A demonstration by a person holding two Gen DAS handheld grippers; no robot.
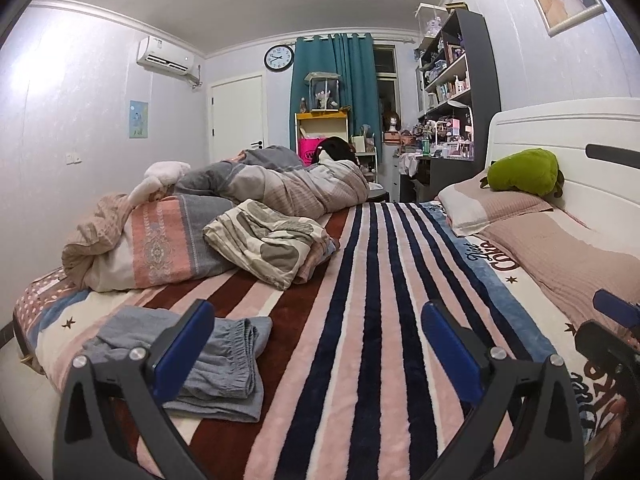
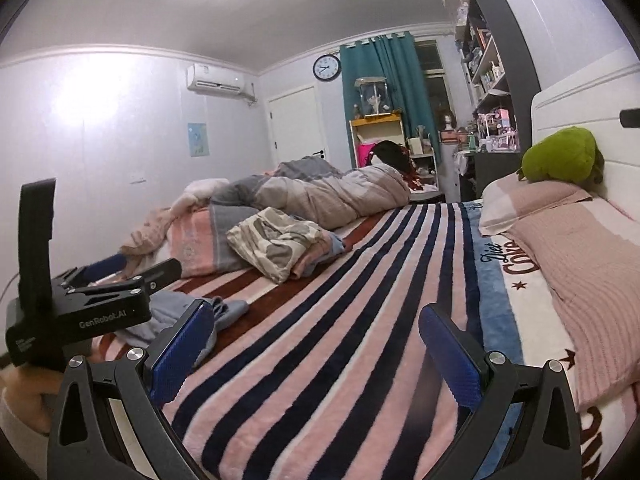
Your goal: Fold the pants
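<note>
A bed is shown covered by a striped plush blanket (image 1: 360, 320), with rumpled quilts (image 1: 280, 184) and a loosely folded patterned sheet (image 1: 272, 240) heaped at its far side. The blue-grey pants (image 1: 224, 364) are seen lying on the blanket near its left edge, already doubled into a compact stack, so the folding is judged largely done. The left gripper (image 1: 320, 344) and right gripper (image 2: 316, 348) are held wide apart and empty; no containers are identified on the bed.
</note>
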